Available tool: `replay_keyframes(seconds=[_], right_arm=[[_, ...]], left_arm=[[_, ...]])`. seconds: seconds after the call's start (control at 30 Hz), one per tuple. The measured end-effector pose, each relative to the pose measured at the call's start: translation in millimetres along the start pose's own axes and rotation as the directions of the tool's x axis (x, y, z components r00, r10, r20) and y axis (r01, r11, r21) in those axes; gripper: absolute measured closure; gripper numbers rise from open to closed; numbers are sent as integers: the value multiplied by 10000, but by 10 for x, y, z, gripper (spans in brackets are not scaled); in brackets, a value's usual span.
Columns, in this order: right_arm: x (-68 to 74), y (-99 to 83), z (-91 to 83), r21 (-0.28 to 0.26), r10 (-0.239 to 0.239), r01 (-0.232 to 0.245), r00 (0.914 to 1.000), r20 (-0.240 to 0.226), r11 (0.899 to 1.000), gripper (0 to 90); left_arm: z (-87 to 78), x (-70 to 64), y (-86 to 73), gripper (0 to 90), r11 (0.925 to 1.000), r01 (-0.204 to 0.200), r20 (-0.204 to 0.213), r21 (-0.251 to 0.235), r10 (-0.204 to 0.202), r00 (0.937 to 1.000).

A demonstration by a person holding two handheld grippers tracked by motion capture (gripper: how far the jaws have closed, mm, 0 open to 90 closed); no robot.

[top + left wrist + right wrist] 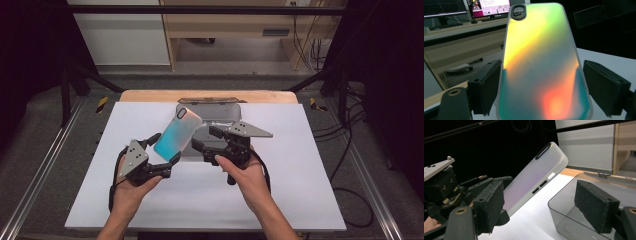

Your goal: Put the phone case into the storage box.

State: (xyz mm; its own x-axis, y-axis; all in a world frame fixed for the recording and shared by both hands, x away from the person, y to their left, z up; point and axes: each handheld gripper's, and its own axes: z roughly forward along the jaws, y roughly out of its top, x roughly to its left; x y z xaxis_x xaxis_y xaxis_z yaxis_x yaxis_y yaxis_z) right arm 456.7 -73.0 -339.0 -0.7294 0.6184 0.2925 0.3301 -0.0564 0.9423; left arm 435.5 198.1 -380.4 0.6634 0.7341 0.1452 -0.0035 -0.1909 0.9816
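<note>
Left claw (161, 148): its jaws are pressing on the two long edges of the phone case (177, 132), holding it by the lower end.
Phone case: it is rising tilted from the left claw, lifted off the tabletop (300, 165), its iridescent back facing the left gripper view (539, 62) and its camera cut-out at the far top end.
Right claw (206, 140): its jaws are standing wide apart with nothing between them, just beside the case's right edge; in the right gripper view the case (534, 182) is slanting up beyond its left jaw.
Grey box (220, 114): a clear grey plastic box is sitting right behind both claws, partly covered by the case and the right claw; its open wall (564, 205) is lying under the right claw's jaws.
Tabletop: a white sheet is spreading under everything, with a wooden edge showing beyond the box.
Hands: the person's left hand (131, 186) and right hand (246, 176) are gripping the handles nearest the camera.
</note>
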Motion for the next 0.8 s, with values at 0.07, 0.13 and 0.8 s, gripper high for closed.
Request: replay_keyframes(seconds=[0.07,0.13,0.8], right_arm=[[4,-1,5,-7,34,-34,10000,-40,10000,255],[7,-4,14,-10,87,-87,9999,-92,10000,262],[-9,-9,79,-85,435,-438,9986,-311,9990,398]], left_arm=[[-2,-5,3,173,10000,-15,2,-18,15,10000],[-2,-13,4,172,10000,-21,9,-46,21,10000],[-10,-87,12,172,9994,-9,107,-348,13,9999]])
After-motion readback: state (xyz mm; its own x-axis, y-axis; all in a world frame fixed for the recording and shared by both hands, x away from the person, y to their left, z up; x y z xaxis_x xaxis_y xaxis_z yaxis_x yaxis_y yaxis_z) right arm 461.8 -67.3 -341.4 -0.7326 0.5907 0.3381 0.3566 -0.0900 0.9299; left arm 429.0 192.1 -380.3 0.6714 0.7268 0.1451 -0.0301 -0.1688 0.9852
